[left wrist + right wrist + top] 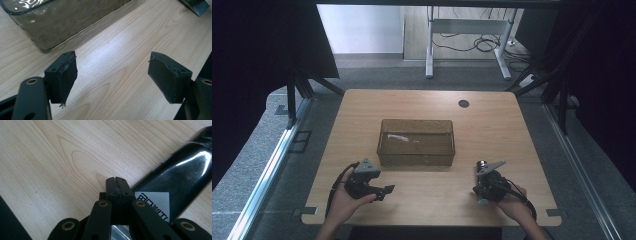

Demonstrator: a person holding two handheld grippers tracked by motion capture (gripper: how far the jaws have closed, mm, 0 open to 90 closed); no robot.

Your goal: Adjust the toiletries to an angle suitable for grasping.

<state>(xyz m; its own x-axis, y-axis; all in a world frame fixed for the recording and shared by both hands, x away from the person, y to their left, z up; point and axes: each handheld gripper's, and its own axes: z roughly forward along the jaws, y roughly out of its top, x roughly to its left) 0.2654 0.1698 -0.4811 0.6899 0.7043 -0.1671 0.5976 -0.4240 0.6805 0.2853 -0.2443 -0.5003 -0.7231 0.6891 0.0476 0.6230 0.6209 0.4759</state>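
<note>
Overhead look at a pale wooden table (422,205) with a brownish see-through container (416,159) at its centre, apparently empty apart from some bright glints on the bottom. At the near edge, a person's two hands, each with a black gripper. Left gripper (113,57) low over bare wood just in front of the container's near corner, jaws spread wide, nothing between them. Right gripper (116,180) on the other side, well apart from the left, jaws pressed fully together and seemingly gripping nothing. Just beside those closed jaws, flat on the table, a glossy black packet (182,170) with a white printed label (152,203), running away at a slant and partly tucked under the gripper's linkage; exact kind of item hard to tell. Judged from this: work barely begun – packet not yet gripped or lifted, container not yet filled, so the opening of the right jaws, the pick-up and any transfer all left to do.
</note>
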